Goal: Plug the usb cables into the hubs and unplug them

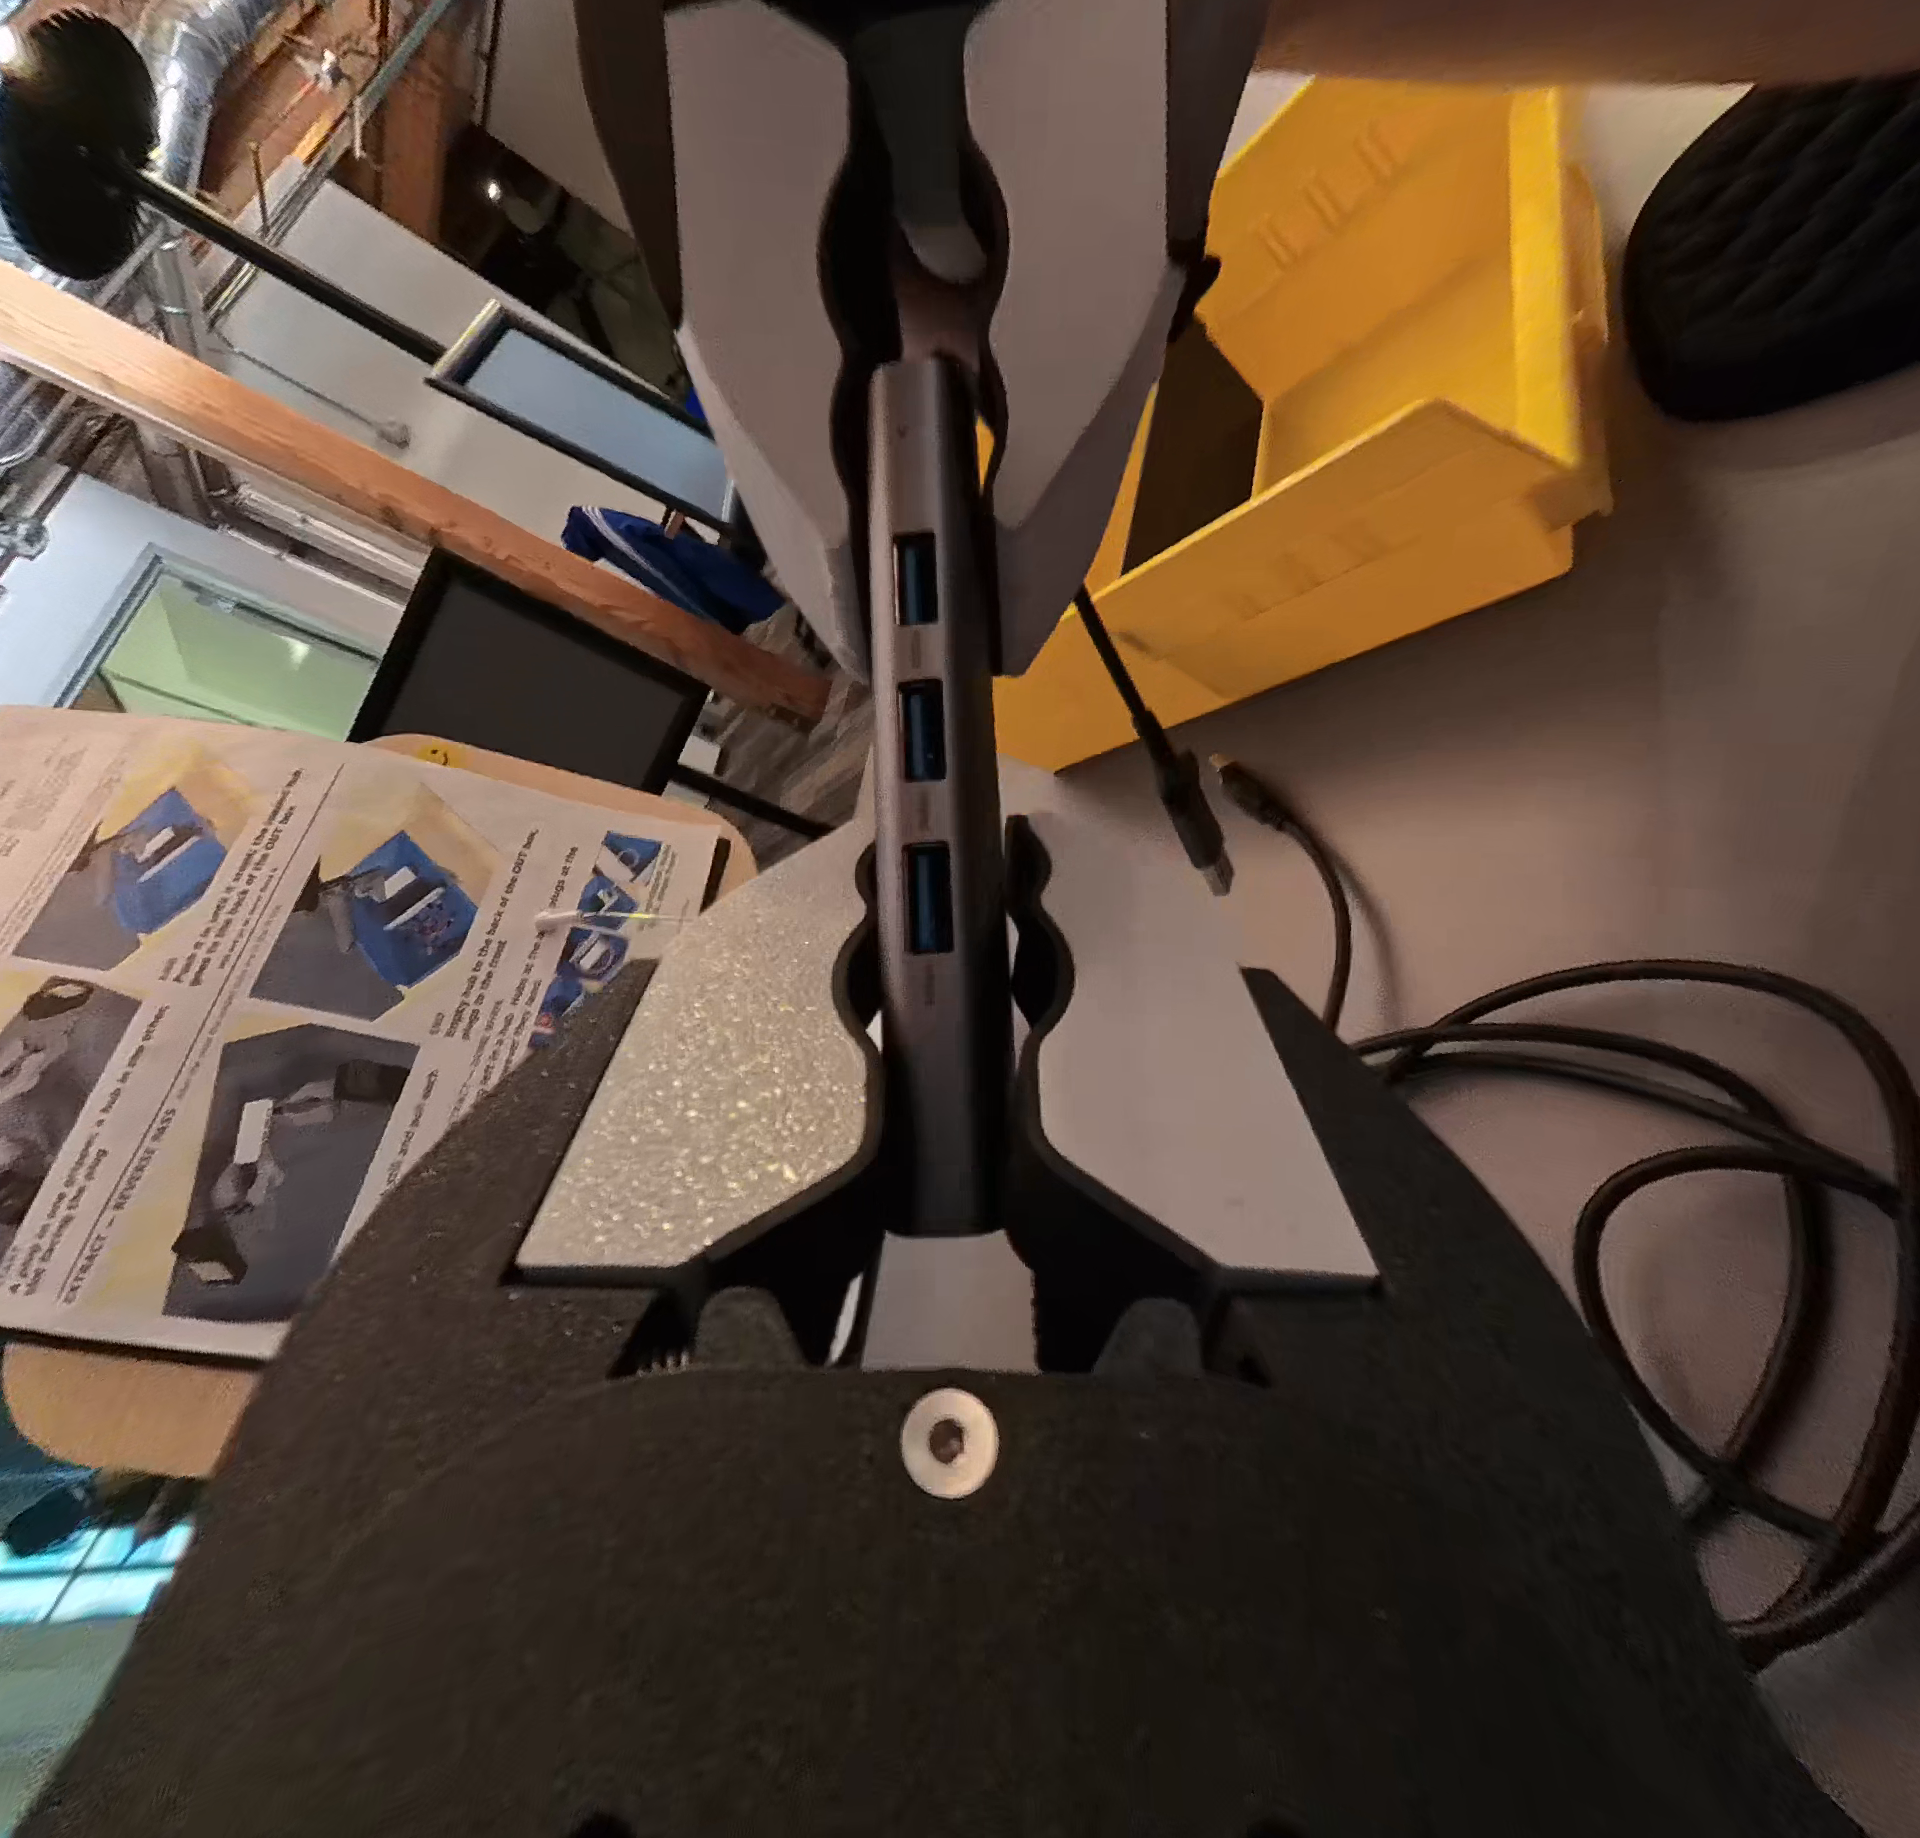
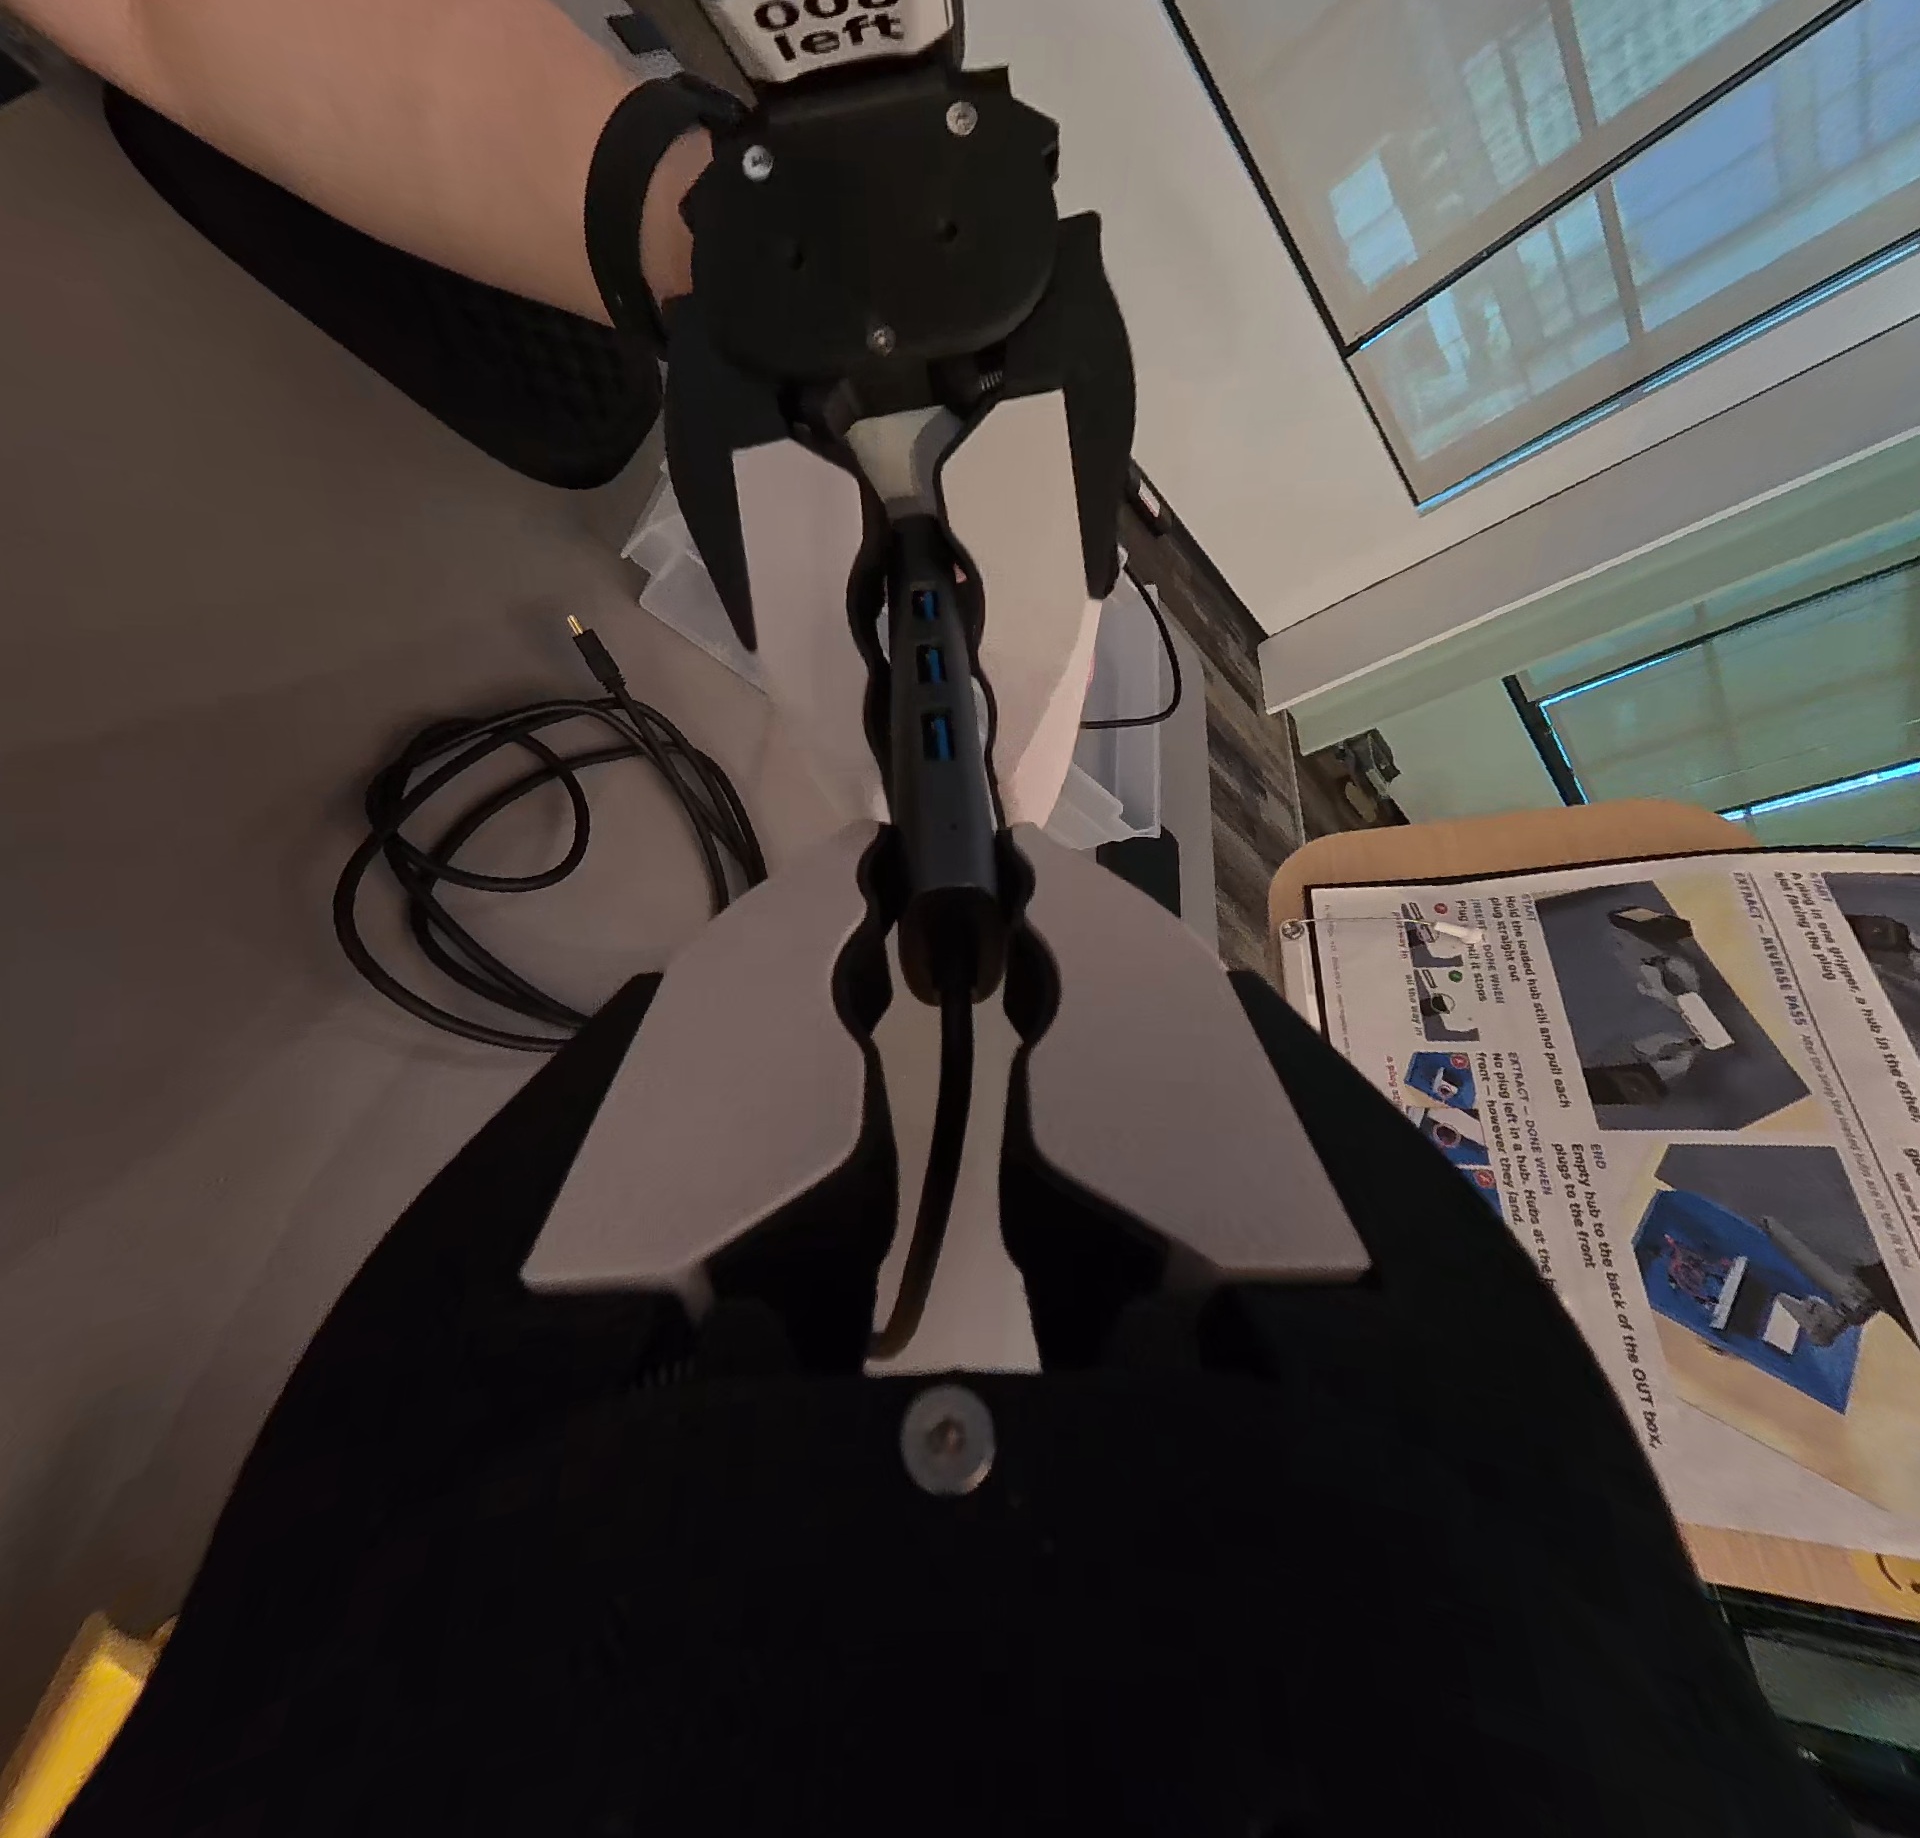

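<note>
The hub [image 1: 935, 801] is clenched at both ends by both jaws, ports empty; a plug [image 1: 1195, 812], at 3 o'clock, must be fetched.

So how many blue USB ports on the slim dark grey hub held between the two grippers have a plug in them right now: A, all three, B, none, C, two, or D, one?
B: the slim dark grey hub shows three blue ports, all open and empty, and a loose black USB plug hangs beside it, unplugged.
</note>
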A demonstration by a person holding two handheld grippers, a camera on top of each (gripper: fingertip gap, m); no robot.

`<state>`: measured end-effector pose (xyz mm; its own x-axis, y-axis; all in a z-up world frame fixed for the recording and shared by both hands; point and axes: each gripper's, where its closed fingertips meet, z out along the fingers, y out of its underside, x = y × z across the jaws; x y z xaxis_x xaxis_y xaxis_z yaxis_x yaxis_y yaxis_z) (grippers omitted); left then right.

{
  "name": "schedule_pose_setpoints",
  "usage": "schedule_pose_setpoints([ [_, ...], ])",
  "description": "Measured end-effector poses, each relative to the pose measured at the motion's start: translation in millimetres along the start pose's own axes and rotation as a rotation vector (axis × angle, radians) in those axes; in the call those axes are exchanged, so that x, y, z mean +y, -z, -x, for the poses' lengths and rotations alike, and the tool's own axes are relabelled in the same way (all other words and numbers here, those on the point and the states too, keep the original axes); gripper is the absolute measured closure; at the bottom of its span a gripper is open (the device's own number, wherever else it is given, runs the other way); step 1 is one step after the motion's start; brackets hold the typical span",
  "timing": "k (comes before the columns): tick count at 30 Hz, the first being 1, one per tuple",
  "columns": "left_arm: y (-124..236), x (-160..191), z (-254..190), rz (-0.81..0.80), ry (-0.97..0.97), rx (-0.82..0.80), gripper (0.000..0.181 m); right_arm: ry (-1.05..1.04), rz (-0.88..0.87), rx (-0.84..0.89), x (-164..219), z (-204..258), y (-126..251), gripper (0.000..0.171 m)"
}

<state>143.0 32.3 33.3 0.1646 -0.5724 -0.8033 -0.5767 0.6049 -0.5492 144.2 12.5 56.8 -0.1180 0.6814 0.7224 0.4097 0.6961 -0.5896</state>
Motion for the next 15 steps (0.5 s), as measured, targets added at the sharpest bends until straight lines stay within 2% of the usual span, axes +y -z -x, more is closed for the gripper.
schedule_pose_setpoints([
  [7, 1, 2, 2, 0.000, -0.007, -0.018, 0.162, 0.007, -0.017, 0.009, -3, 0, -1, 0.153],
  [13, -1, 13, 5, 0.084, -0.034, -0.030, 0.162, 0.043, 0.005, 0.033, 0, -1, -4, 0.153],
  [15, 1, 11, 8, 0.055, -0.037, -0.055, 0.161, 0.054, -0.001, 0.043, -1, -2, -4, 0.153],
])
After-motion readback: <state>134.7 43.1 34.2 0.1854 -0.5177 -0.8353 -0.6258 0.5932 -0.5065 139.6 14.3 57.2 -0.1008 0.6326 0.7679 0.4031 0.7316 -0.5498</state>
